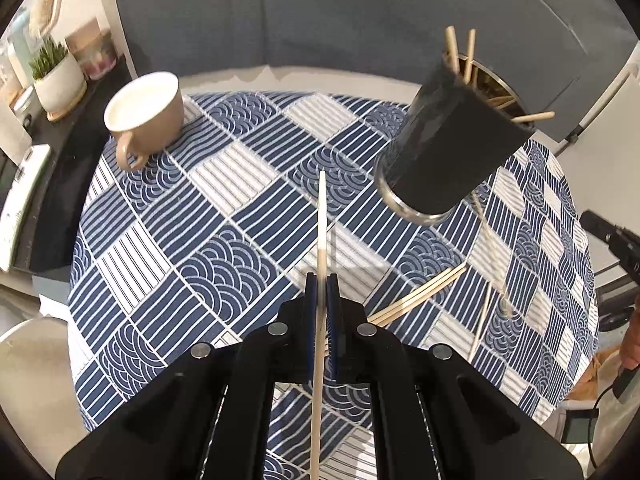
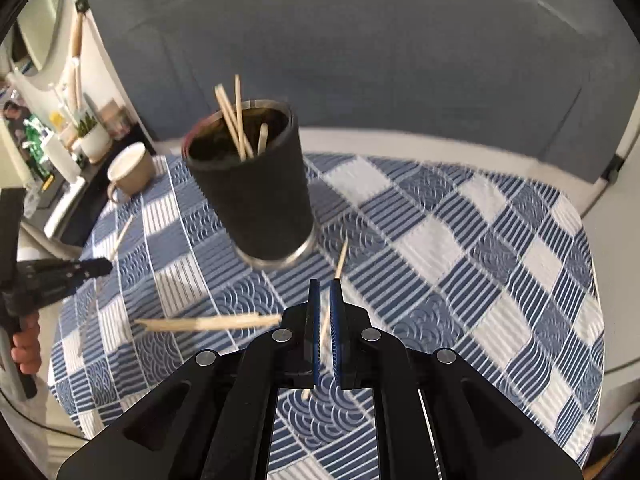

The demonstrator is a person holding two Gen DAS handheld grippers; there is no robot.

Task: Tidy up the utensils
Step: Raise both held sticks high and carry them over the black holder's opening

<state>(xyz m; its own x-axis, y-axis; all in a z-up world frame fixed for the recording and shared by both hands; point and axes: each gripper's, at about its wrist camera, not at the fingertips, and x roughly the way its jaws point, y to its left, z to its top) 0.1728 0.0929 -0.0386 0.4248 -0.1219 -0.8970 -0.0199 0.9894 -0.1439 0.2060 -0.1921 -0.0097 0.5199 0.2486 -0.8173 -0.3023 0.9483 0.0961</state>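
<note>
No legible writing on black cup (image 2: 256, 196)

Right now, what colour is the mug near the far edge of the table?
The mug is tan outside, white inside; clearest in the left wrist view.

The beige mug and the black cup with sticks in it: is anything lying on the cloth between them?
No. In the left wrist view, only bare patterned tablecloth lies between the mug and the black cup.
</note>
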